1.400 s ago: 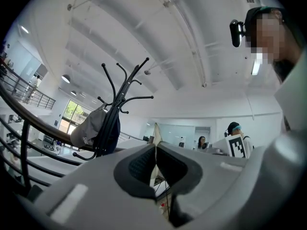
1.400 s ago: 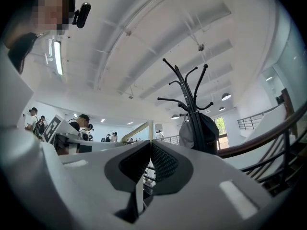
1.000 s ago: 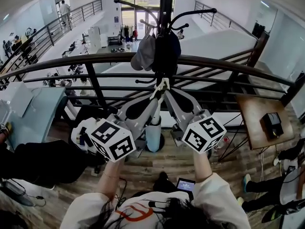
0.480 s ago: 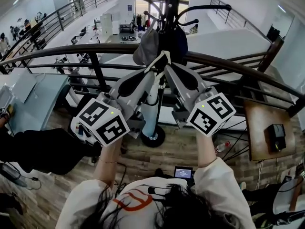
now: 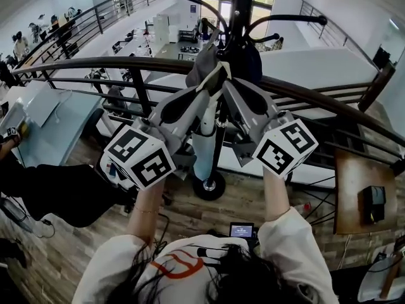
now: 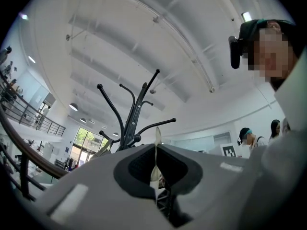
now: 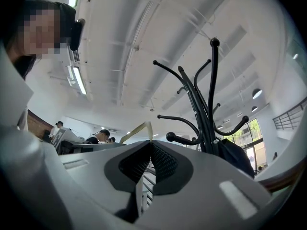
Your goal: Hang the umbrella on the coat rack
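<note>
A folded pale-blue umbrella (image 5: 204,149) hangs upright below my two grippers, held by its cream wrist strap (image 5: 219,71). My left gripper (image 5: 214,76) is shut on one side of the strap (image 6: 156,139). My right gripper (image 5: 226,81) is shut on the other side of it (image 7: 137,129). The strap loop stands up between the two tips, just in front of the black coat rack (image 5: 240,8). The rack's curved hooks (image 6: 136,110) (image 7: 207,104) rise above and beyond the jaws. The strap touches no hook that I can see.
A grey cap (image 5: 201,61) and a dark bag (image 5: 250,57) (image 7: 236,158) hang on the rack. A dark curved railing (image 5: 120,63) runs behind it. The rack's round base (image 5: 209,186) stands on wood floor. There is a glass desk (image 5: 47,120) at left and a wooden table (image 5: 354,182) at right.
Both grippers have risen with the umbrella, carrying the strap from below the railing up to the cap and bag on the rack. Both stay shut on the strap.
</note>
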Tool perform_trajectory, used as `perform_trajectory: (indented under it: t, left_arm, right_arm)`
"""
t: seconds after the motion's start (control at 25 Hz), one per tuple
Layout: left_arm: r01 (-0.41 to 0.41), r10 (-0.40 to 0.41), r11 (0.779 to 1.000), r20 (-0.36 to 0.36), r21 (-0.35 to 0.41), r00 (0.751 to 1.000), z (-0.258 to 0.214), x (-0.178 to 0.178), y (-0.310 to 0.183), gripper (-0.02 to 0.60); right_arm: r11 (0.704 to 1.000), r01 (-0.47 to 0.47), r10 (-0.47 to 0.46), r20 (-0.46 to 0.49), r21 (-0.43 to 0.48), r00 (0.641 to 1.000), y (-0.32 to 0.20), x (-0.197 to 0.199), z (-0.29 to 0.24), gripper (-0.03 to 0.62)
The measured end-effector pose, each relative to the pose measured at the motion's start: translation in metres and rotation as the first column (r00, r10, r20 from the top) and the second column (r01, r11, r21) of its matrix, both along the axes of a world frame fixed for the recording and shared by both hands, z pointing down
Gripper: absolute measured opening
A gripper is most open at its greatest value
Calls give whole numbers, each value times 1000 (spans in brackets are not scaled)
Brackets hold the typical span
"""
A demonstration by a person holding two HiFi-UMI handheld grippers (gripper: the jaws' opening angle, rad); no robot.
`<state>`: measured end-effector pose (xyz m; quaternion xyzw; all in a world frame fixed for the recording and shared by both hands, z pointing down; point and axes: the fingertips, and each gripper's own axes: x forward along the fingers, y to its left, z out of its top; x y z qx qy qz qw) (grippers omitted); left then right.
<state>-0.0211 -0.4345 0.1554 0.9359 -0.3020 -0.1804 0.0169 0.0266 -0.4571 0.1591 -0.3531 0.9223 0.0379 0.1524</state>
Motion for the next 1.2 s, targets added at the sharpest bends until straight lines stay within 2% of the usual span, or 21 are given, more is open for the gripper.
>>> perform_trajectory:
  t: [0.28,0.6,1.2]
  left_arm:
    - [36,-36,999,-3,17,999,-3,0,-9,0]
    - [73,-73,997,1,18,997,-7,1,-56,0]
    - [62,-61,997,17,-51,998,25,17,-110,0]
  right_arm:
    - [1000,26,-26,4,6,1000,-6,3,-2,29]
    - [999,38,-38,-6,-2,999,-49,6,-5,29]
    - [996,-8,5,-35,-87,999,-95,21,27,29]
